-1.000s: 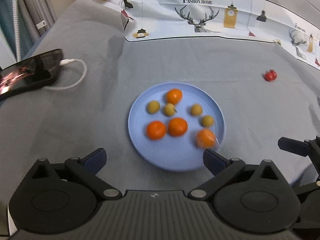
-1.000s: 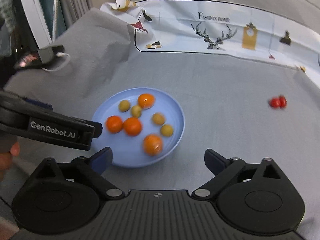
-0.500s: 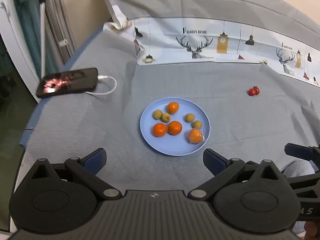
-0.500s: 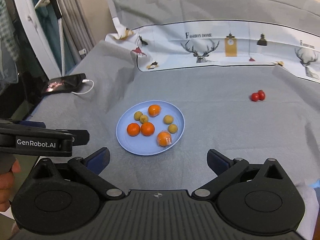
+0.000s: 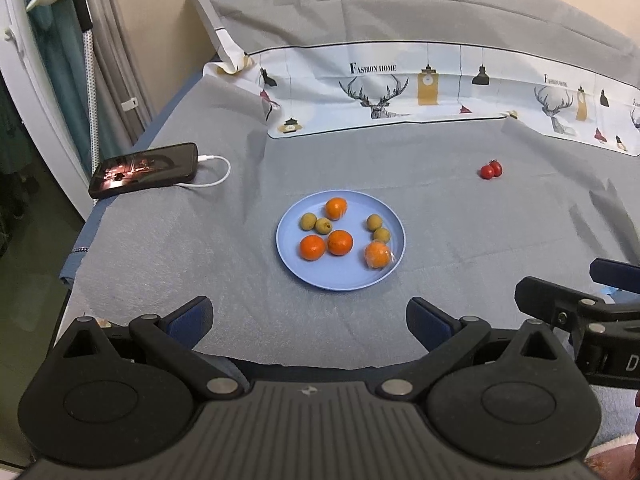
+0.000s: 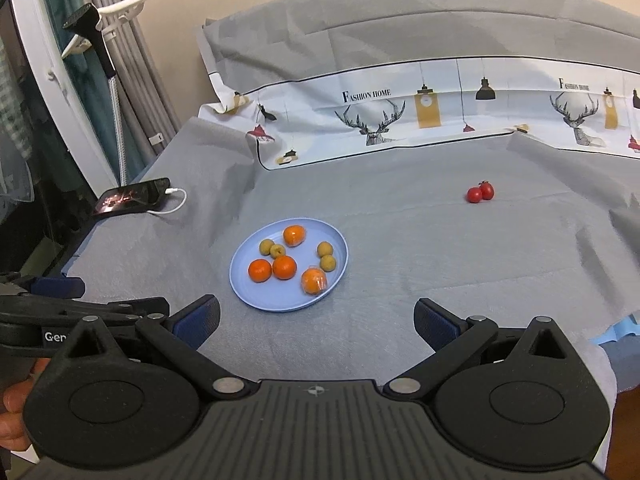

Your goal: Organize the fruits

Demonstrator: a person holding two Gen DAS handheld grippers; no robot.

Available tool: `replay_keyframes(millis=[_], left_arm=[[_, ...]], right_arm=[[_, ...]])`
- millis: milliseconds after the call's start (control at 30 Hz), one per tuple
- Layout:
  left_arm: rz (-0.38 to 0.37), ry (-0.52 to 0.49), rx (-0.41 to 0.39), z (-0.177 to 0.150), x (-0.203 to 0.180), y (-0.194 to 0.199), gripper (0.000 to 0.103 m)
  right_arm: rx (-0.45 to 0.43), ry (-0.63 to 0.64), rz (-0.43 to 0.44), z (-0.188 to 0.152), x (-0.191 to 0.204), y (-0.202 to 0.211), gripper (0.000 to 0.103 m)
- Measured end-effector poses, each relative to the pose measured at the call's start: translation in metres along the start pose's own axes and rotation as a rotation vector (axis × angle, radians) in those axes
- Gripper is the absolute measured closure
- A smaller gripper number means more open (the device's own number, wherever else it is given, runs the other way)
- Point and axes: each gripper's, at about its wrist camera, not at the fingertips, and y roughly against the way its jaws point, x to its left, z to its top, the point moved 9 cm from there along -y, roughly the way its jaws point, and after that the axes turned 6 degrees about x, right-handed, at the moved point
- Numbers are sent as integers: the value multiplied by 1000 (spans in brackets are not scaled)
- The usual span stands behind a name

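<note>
Holding both tools spread and empty, you have the left gripper point(image 5: 310, 316) and the right gripper point(image 6: 316, 318) low in their frames, pulled back to the near edge of the grey cloth point(image 5: 460, 208), neither touching anything.

Straight ahead of both, at frame centre, sits the blue plate point(image 5: 340, 282) with four oranges and four small green fruits on it; the orange at its lower right point(image 5: 377, 255) looks wrapped in clear film. The only fruit off the plate is the pair of cherry tomatoes point(image 6: 480, 192), which touch each other in the upper right of both views, well apart from the plate.

That is the relation your next move turns on, in my judgement: the tomatoes lie forward and to the right, so your right gripper is the nearer one. The pair's long axis runs roughly left to right across the frame, so closing along that line may squeeze them together; closing across it may take only one.

Nothing stands between the right tool and the tomatoes. A phone point(image 5: 144, 168) on its white cable point(image 5: 218, 176) lies at the left, clear of any path.
</note>
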Motion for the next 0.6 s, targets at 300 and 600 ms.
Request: replay_keyframes(millis=[300, 600], left_arm=[[17, -8, -6, 0, -3, 4, 0], [54, 12, -8, 4, -1, 5, 0]], right_arm=[[-18, 19, -2, -1, 3, 5, 1], [-7, 31, 11, -1, 4, 2, 1]])
